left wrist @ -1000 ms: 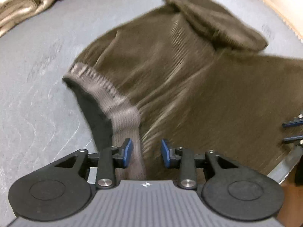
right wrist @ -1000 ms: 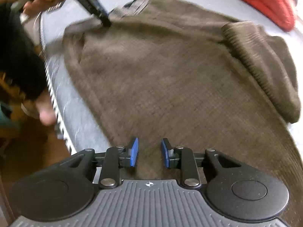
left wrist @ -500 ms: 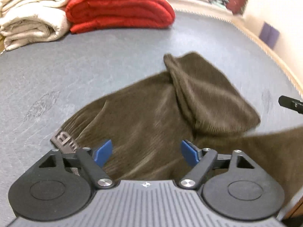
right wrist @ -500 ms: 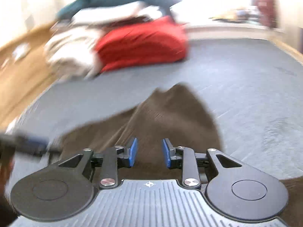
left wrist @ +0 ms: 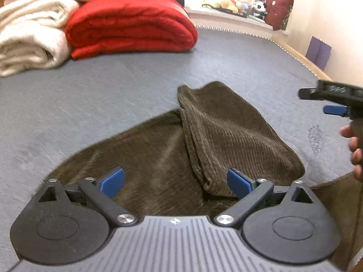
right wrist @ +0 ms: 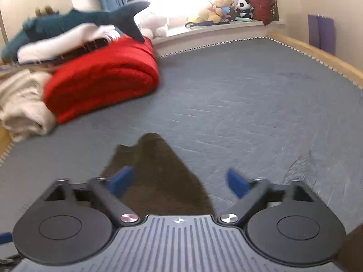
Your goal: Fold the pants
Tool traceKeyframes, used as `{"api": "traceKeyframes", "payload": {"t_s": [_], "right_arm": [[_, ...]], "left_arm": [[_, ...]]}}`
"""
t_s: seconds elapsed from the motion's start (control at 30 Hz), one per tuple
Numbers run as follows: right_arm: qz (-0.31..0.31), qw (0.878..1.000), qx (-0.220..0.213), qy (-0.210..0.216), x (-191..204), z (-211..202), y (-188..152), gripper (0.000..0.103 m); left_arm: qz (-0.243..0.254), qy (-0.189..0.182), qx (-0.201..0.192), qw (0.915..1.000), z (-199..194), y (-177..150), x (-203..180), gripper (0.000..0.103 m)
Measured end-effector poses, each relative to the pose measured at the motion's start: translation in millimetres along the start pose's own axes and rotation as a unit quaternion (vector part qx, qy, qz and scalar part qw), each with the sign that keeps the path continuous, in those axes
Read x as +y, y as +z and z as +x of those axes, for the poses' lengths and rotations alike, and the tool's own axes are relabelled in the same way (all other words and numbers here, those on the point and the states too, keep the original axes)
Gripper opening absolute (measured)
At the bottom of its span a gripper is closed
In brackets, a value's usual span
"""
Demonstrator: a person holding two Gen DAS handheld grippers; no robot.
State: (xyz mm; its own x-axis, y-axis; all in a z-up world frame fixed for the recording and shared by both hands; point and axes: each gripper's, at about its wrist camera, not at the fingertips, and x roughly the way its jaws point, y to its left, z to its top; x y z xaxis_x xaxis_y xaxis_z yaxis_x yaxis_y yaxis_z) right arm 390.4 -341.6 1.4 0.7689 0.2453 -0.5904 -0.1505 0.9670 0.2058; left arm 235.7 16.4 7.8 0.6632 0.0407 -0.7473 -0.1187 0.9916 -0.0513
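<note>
The left gripper [left wrist: 175, 179] hangs over the pants [left wrist: 204, 140] with its jaws spreading wide, the blue pads [left wrist: 112, 180] clear of the cloth and nothing pinched between them. The right gripper [right wrist: 179, 181] is likewise opening, its pads far apart above the cloth and gripping nothing; in the left view it shows at the right edge, carried by a hand [left wrist: 354, 149].

The pants are brown ribbed corduroy, lying on a grey mattress [left wrist: 113, 86] near its front edge, one leg doubled back over the rest into a thick, rounded flap. The mattress cover is a flat weave with faint pale scuffs and a zigzag trim.

At the far end sit a red quilted blanket [left wrist: 131, 25], folded into a soft roll, and beside it a cream fleecy blanket [left wrist: 29, 38].
</note>
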Motion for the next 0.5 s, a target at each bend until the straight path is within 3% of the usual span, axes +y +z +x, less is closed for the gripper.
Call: {"api": "traceKeyframes", "payload": {"t_s": [0.13, 0.2, 0.27, 0.33, 0.37, 0.5], "right_arm": [[-0.042, 0.999, 0.023, -0.023, 7.3, 35.1, 2.3, 0.097], [-0.038, 0.998, 0.035, -0.019, 9.9, 44.8, 2.2, 0.097], [-0.027, 0.999, 0.041, -0.014, 9.4, 56.9, 4.8, 0.096], [-0.016, 0.999, 0.045, -0.011, 7.5, 67.9, 7.2, 0.093], [-0.009, 0.999, 0.050, -0.006, 6.8, 77.2, 8.5, 0.090], [0.014, 0.998, 0.061, -0.024, 0.5, 106.8, 9.4, 0.057]], "left_arm": [[-0.013, 0.009, 0.028, 0.9995, 17.5, 4.4, 8.2, 0.095], [-0.025, 0.021, 0.045, 0.9985, 27.2, 8.3, 14.1, 0.078], [-0.044, 0.014, 0.061, 0.9971, 36.8, 11.2, 22.8, 0.054], [-0.063, -0.002, 0.072, 0.9954, 43.3, 13.4, 29.4, 0.046], [-0.069, -0.008, 0.074, 0.9948, 44.4, 14.1, 31.6, 0.046], [-0.068, -0.016, 0.077, 0.9946, 48.1, 15.5, 32.1, 0.046]]}}
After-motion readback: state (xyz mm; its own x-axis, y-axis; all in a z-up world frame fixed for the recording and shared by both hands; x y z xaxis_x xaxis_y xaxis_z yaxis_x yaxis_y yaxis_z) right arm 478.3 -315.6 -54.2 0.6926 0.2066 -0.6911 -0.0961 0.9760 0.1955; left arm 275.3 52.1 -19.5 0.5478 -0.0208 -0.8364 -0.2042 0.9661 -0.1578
